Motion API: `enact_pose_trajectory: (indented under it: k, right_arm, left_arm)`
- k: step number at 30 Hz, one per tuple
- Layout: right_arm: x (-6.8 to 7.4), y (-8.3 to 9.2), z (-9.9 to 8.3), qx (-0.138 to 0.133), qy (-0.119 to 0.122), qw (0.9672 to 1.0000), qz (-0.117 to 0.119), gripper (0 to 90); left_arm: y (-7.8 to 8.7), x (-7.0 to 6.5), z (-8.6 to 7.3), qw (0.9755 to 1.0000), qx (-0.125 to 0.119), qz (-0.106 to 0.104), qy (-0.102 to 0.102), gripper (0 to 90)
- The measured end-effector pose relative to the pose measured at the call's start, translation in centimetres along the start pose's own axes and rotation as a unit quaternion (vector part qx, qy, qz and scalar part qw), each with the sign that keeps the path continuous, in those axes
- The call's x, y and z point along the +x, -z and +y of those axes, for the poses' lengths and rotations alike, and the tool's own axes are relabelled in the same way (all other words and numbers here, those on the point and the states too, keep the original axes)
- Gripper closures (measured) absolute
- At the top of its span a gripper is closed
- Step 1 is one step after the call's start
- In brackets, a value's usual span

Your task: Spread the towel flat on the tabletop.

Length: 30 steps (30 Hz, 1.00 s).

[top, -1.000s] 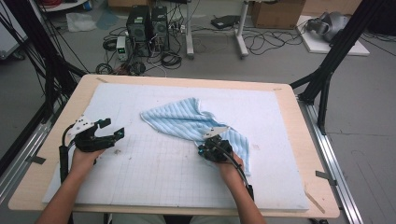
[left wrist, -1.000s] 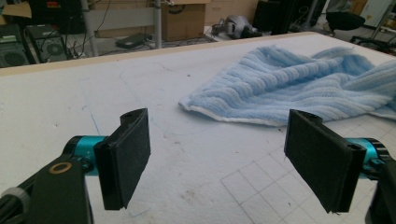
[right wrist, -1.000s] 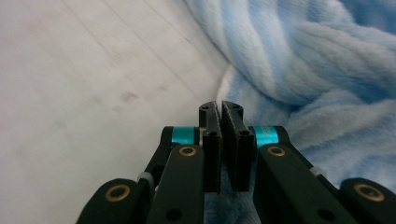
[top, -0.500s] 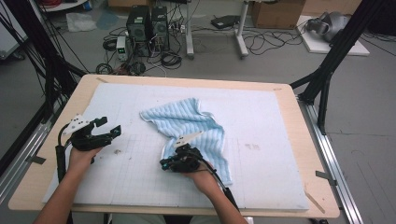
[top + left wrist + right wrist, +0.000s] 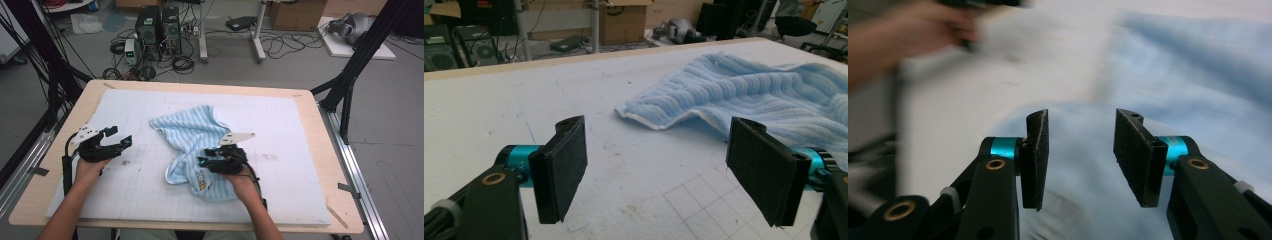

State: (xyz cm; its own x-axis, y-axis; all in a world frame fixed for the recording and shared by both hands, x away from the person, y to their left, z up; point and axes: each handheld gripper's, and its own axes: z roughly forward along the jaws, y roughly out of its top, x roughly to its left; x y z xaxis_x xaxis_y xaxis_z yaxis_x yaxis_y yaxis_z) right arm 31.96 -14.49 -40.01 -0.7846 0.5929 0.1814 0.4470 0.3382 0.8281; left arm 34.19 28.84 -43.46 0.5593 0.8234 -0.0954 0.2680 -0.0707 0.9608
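Behind the surface, the floor carries two computer towers, loose cables and cardboard boxes; what the boxes contain cannot be seen. A white mat covers most of the wooden surface.

A light blue ribbed towel lies crumpled on the mat, from the middle towards the near edge. Its near portion is folded over and shows a small printed figure, too small to make out. In the left tool view the towel lies ahead and to the right, apart from the jaws, and its right side is cut off by the picture edge.

The left tool sits over the mat near the left edge, well apart from the towel. Its jaws stand wide and released, with nothing between them.

The right tool is over the near fold of the towel. Its jaws have just been opening; they now stand apart with no cloth clamped between the pads. The right tool view is motion-blurred: the pale blue towel behind the jaws is smeared, and a hand at the upper left is hard to make out.
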Motion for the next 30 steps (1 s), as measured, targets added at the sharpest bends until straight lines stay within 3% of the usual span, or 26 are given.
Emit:
enact_pose_trajectory:
  k: [2, 4, 6, 9, 10, 11, 13, 15, 17, 19, 21, 24, 28, 30]
  right_arm:
    - [-1.5, 1.3, -0.9, 0.005, -0.019, 0.9982, -0.056, 57.1]
    - [-2.8, 1.9, -1.8, 0.012, -0.044, 0.9951, -0.088, 51.7]
    - [-3.5, 1.8, -2.4, 0.013, -0.07, 0.9934, -0.089, 46.6]
    - [-3.6, 0.8, -2.4, 0.025, -0.084, 0.9928, -0.081, 37.4]
    - [-3.5, 0.4, -2.3, 0.033, -0.081, 0.9922, -0.088, 37.5]
    - [-3.4, -0.3, -2.2, 0.056, -0.061, 0.9904, -0.11, 38.7]
    - [-3.7, -1.4, -2.3, 0.1, -0.037, 0.9846, -0.139, 51.3]
    - [-4.2, -2.0, -2.5, 0.111, -0.032, 0.9839, -0.136, 63.8]
    - [-4.5, -1.9, -2.3, 0.102, -0.026, 0.9866, -0.125, 82.5]
    - [-4.9, -1.7, -2.2, 0.078, -0.03, 0.9885, -0.126, 86.6]
    - [-5.5, -1.2, -1.9, 0.06, -0.032, 0.986, -0.152, 86.7]
    - [-6.3, -0.7, -1.4, 0.041, -0.031, 0.9795, -0.195, 86.7]
    - [-7.8, -0.4, -1.0, 0.033, -0.037, 0.9667, -0.251, 86.4]
    - [-8.7, -0.2, -1.0, 0.031, -0.049, 0.9584, -0.279, 86.1]
  left_arm:
    - [-0.2, -0.2, 0.0, 1.0, 0.001, -0.002, -0.001, 25.6]
    - [-0.4, -0.3, 0.0, 1.0, 0.001, -0.003, -0.002, 26.2]
    - [-0.5, -0.4, 0.0, 1.0, 0.002, -0.004, -0.002, 26.5]
    - [-0.7, -0.5, 0.0, 1.0, 0.005, -0.007, -0.004, 26.7]
    - [-0.7, -0.5, 0.0, 1.0, 0.005, -0.008, -0.003, 26.7]
    - [-0.7, -0.6, 0.0, 1.0, 0.005, -0.008, -0.003, 26.7]
    - [-0.7, -0.6, 0.0, 0.9999, 0.006, -0.008, -0.003, 26.8]
    - [-0.7, -0.7, 0.0, 0.9999, 0.005, -0.01, -0.003, 26.8]
    - [-0.6, -0.6, 0.0, 0.9999, 0.006, -0.01, -0.004, 26.9]
    - [-0.7, -0.6, 0.0, 0.9999, 0.006, -0.009, -0.002, 27.0]
    - [-0.7, -0.7, 0.0, 0.9999, 0.006, -0.01, -0.003, 27.3]
    - [-0.8, -0.8, 0.0, 0.9999, 0.007, -0.011, -0.003, 27.6]
    - [-1.0, -1.0, 0.0, 0.9999, 0.007, -0.014, -0.004, 28.1]
    - [-1.1, -1.1, -0.1, 0.9998, 0.009, -0.016, -0.006, 28.3]
